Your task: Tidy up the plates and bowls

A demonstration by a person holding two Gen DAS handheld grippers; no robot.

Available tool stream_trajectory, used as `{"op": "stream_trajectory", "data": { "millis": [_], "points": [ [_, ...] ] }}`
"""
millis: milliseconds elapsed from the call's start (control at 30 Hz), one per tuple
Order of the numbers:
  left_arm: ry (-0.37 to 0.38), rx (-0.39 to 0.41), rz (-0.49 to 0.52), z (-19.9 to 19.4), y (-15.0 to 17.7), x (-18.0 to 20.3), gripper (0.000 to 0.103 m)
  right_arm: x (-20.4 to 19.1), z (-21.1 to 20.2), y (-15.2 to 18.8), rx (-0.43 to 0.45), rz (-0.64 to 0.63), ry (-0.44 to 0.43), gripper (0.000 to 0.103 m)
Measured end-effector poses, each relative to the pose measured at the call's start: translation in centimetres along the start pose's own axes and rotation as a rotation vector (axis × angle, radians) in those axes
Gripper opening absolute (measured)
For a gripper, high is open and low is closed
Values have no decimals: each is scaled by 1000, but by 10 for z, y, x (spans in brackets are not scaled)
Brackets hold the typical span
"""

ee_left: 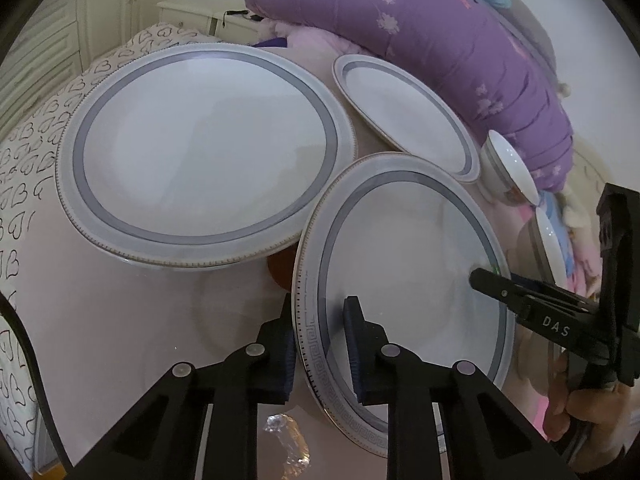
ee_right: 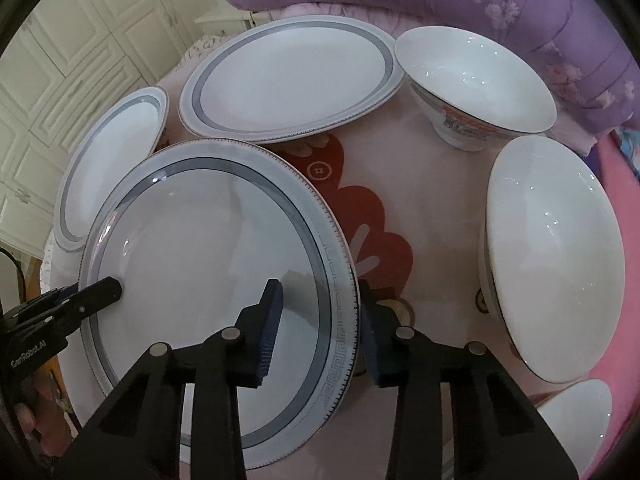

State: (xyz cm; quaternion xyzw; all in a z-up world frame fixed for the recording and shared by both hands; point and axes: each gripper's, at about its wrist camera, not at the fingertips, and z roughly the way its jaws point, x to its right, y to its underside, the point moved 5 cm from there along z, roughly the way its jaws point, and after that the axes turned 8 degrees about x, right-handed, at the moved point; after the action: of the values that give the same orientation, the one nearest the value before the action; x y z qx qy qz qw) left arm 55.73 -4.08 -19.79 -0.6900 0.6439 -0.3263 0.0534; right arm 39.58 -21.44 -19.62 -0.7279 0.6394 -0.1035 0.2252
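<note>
A grey-banded white plate (ee_left: 400, 280) (ee_right: 200, 260) lies nearest on the table. My left gripper (ee_left: 320, 344) straddles its left rim, one pad under the outer edge and one on the inside wall, and is shut on the plate. My right gripper (ee_right: 320, 320) straddles the opposite rim with its outer pad at the edge. Its inner pad stands off the rim over the well, so it is open. Two more banded plates (ee_right: 292, 80) (ee_right: 108, 168) lie behind and to the left. Three white bowls (ee_right: 476, 80) (ee_right: 552, 260) (ee_right: 576, 416) stand on the right.
The table (ee_right: 400, 184) has a pink cloth with a red pattern. A rolled purple quilt (ee_left: 440, 40) lies along the far side. A crumpled foil scrap (ee_left: 288, 440) sits near the front edge. White cabinets (ee_right: 60, 80) stand to the left.
</note>
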Motion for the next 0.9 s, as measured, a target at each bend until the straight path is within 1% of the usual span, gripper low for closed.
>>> {"op": "stream_trajectory", "data": {
  "millis": [100, 267, 433, 533, 733, 900],
  "points": [
    [-6, 5, -4, -3, -2, 2, 18, -3, -3, 2, 11, 9, -4, 34],
    [-5, 8, -28, -10, 0, -4, 18, -6, -11, 7, 23, 23, -29, 29],
    [-25, 16, -28, -22, 2, -6, 17, -7, -20, 14, 36, 33, -28, 24],
    [-24, 23, -29, -32, 3, -7, 17, -14, -25, 19, 40, 29, -32, 24],
    [-33, 23, -30, -43, 11, -11, 16, -19, -26, 26, 38, 22, -37, 18],
    [-36, 25, -22, -50, 14, -10, 16, -22, -22, 25, 23, 11, -24, 19]
  ]
}}
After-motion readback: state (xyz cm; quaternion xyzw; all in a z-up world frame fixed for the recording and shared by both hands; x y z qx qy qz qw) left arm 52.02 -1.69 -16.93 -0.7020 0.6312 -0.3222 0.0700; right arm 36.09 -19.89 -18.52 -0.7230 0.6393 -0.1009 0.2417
